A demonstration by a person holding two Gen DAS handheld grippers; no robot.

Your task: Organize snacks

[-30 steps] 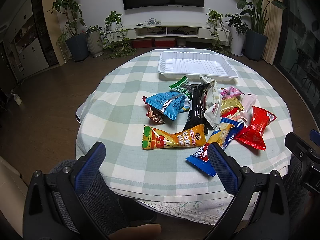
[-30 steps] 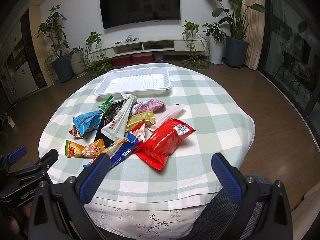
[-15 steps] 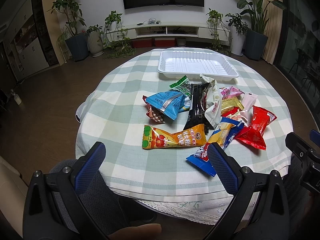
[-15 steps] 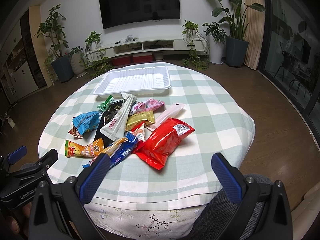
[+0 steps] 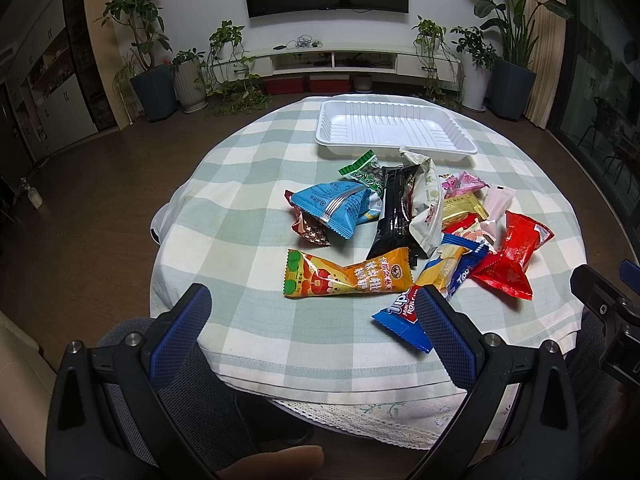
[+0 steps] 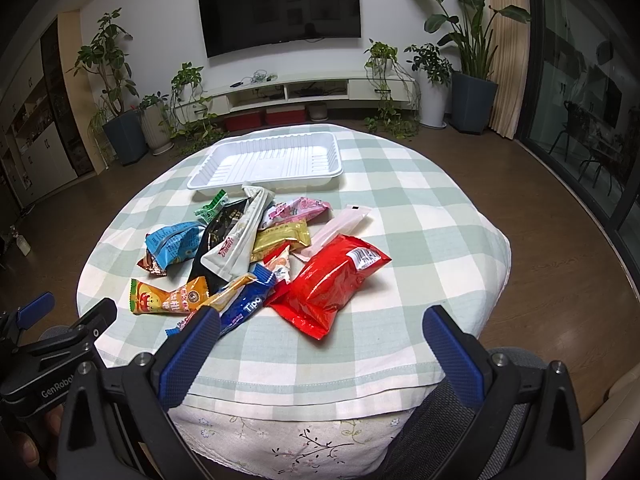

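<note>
Both claws hang short of the table's near edge w/ nothing in them: left gripper (image 5: pixel 308 312) has its jaws spread wide, right gripper (image 6: pixel 320 340) likewise wide apart. Snacks sit in a loose overlapping pile mid-table on the checked cloth (image 5: pixel 240 208), just in front of the white tray (image 5: pixel 394 130), which holds nothing yet. Nearest the left claw: orange packet (image 5: pixel 348 276) lying flat & mostly clear of the others, prob the easiest first pick. Blue Tipo pack (image 5: pixel 432 292) sits partly under a yellow wrapper. Red bag (image 6: pixel 332 280) is puffy, closest to the right claw. Black stick pack (image 5: pixel 394 212) & white pouch (image 5: pixel 426 204) lean on each other mid-pile. All look light, thin foil/plastic film, so slick, crinkly, likely to slide or fold under the pads. Contents prob crushable (crackers, wafers), so go light on squeeze. Best hold, I'd say: pinch across the narrow width near a crimped end seal, or mid-body on the puffy ones, approaching from the free edge so neighbours don't drag along.
</note>
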